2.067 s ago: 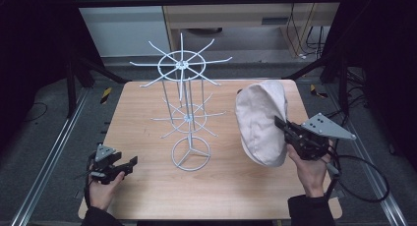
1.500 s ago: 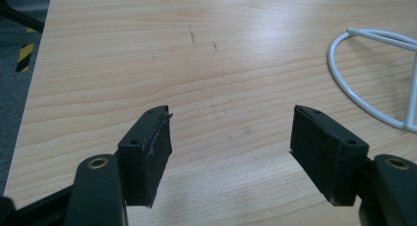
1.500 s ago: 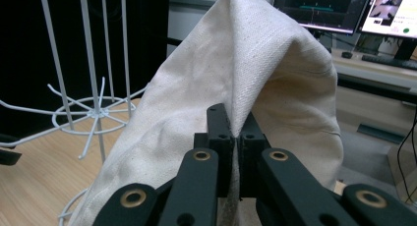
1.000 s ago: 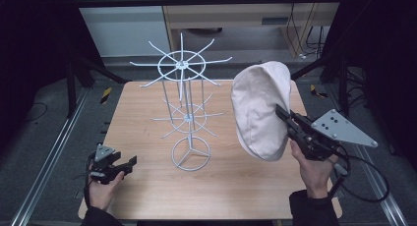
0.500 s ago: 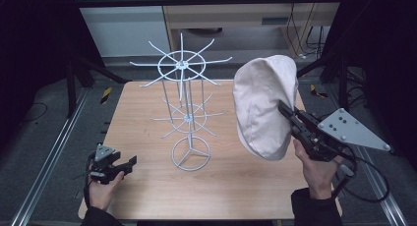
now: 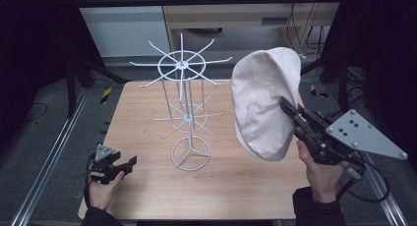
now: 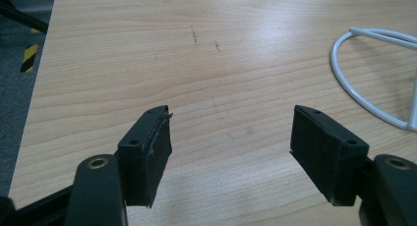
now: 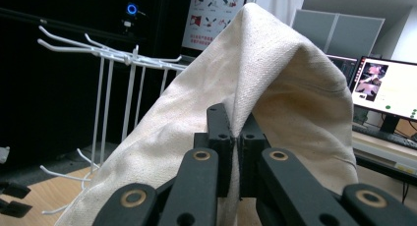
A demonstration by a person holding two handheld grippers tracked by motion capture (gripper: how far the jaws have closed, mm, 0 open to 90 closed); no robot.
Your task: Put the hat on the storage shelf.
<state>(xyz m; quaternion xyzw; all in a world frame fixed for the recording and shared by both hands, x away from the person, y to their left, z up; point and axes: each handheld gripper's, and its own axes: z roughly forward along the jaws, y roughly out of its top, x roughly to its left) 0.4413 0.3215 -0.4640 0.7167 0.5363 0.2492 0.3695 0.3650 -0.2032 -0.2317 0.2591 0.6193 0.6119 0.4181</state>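
A cream cloth hat [image 6: 265, 100] hangs lifted above the right half of the table, and my right gripper [image 6: 286, 108] is shut on its edge. In the right gripper view the two jaws pinch a fold of the hat [image 8: 275, 93], right gripper [image 8: 236, 130]. A white wire rack [image 6: 184, 88] with hooked arms stands at the table's middle, just left of the hat; its arms [image 8: 105, 51] show left of the cloth. My left gripper [image 6: 129, 163] rests low at the front left corner, open and holding nothing, left gripper [image 7: 231, 137] over bare wood.
The wooden table [image 6: 147, 118] has its left edge close to my left gripper. The rack's ring base [image 7: 366, 81] lies to the right of the left gripper. A monitor [image 8: 386, 88] stands beyond the table.
My right gripper has raised the hat off the table and tilted it more upright. The left gripper has stayed in place.
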